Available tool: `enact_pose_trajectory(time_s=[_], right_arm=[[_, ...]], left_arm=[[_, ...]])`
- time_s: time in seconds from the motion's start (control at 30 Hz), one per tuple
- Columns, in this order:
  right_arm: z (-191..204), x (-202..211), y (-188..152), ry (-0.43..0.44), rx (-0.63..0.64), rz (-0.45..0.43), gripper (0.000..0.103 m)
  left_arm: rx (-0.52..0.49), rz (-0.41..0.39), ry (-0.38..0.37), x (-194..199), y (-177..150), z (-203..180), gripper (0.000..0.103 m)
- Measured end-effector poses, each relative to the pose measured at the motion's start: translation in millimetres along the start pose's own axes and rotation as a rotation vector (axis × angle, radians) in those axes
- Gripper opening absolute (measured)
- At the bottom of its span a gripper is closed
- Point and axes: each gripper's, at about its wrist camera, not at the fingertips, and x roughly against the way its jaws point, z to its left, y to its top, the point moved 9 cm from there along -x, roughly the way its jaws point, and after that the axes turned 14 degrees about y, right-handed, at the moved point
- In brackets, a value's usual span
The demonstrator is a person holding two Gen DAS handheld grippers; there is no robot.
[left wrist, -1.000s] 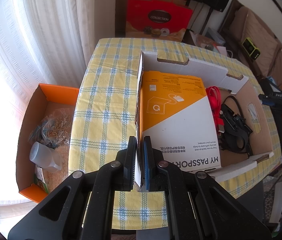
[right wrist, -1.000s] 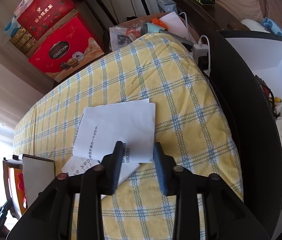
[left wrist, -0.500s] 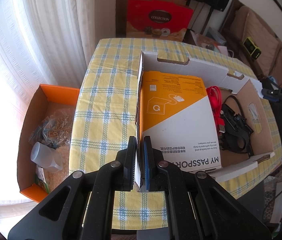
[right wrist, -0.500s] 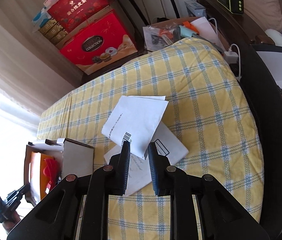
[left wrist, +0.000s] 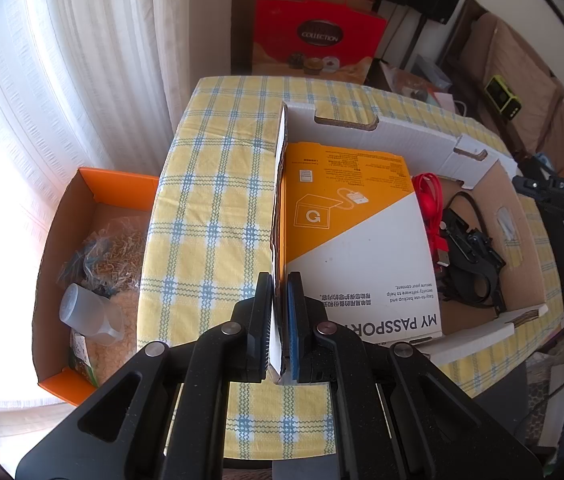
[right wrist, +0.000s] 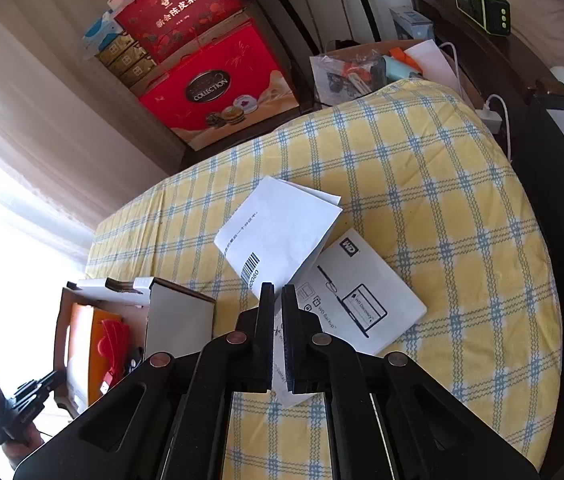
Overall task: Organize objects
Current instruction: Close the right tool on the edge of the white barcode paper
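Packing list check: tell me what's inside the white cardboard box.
White cardboard box holds an orange-and-white My Passport box, red cable and black strap clump. Anything beneath them is hidden.

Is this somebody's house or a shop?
Most likely a home, perhaps a living or dining room. There is a table with a yellow checked tablecloth, a sheer white curtain at a bright window, and red gift boxes stacked on the floor.

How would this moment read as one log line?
left gripper: shut on box wall | right gripper: shut on folded paper | booklet: on table
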Motion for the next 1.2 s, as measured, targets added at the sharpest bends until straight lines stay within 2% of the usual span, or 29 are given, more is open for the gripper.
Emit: enact_pose_trajectory(time_s=[0.2,0.33,0.4,0.47,0.53,0.93,1.1,1.2], right_arm=[[8.9,18.3,-5.7,0.003,0.027,0.015,0.003],[9.5,25.6,0.2,-0.086,0.09,0.02,0.007],[6.0,24.7,6.6,-0.099,0.091,0.017,0.015],[1.3,20.8,14.6,-0.105,0.094,0.015,0.033],[-4.0,13.9,23.2,-0.127,0.112,0.019,0.037],[-26.7,-42.5,48.2,-0.101,0.136,0.121,0.037],[-25.4,-50.8,39.6,-0.053,0.149,0.187,0.038],[-20.0,-49.5,27.5,-0.012,0.15,0.221,0.034]], left_arm=[[-0.001,0.0,0.0,0.3,0.0,0.0,0.005],[-0.003,-0.003,0.005,0.9,-0.1,-0.1,0.005],[-0.001,-0.002,0.002,1.1,-0.1,-0.5,0.005],[0.005,0.0,-0.002,1.8,0.0,-0.8,0.005],[0.003,-0.001,0.0,1.8,0.0,-0.7,0.005],[0.003,0.0,0.001,1.4,0.3,-0.3,0.005],[0.004,0.0,0.0,0.7,0.3,-0.1,0.005],[0.007,0.0,-0.001,0.1,0.8,-0.6,0.005]])
